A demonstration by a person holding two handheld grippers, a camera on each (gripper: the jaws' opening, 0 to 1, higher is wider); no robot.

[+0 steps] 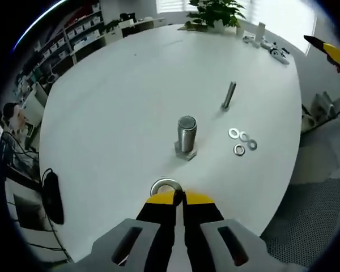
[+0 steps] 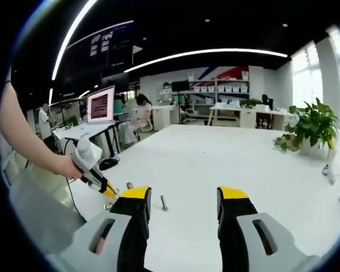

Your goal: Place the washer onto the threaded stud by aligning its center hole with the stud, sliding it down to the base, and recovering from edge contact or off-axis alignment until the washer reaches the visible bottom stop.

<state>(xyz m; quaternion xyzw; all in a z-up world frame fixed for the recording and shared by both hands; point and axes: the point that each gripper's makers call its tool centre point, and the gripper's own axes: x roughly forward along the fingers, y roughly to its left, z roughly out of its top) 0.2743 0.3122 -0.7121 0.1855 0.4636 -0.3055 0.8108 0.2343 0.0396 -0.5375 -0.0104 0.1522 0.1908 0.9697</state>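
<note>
Washer [image 1: 166,186] sits pinched by its near edge in the left tool [image 1: 178,198], jaws together on it, just at 6 o'clock of the threaded stud [image 1: 186,135] and apart from it, held above the white tabletop [image 1: 119,113]. Thin flat ring, bright metal, likely light, rigid and slick, so an edge pinch could let it pivot or slip; holding the rim and leaving the center hole free looks right for dropping over the stud. Stud is a stubby upright cylinder, ribbed with threads, on a square base plate that should be the bottom stop. At 3 o'clock of the stud, four spare washers [image 1: 242,141] lie flat in a cluster; at 1 o'clock a slimmer bolt [image 1: 229,95] lies on the tabletop. Right tool [image 2: 184,207] hangs with jaws wide apart, holding nothing, yellow-tipped black fingers. In the right gripper view, the left tool [image 2: 109,189] shows at 9 o'clock in a person's hand [image 2: 65,165].
</note>
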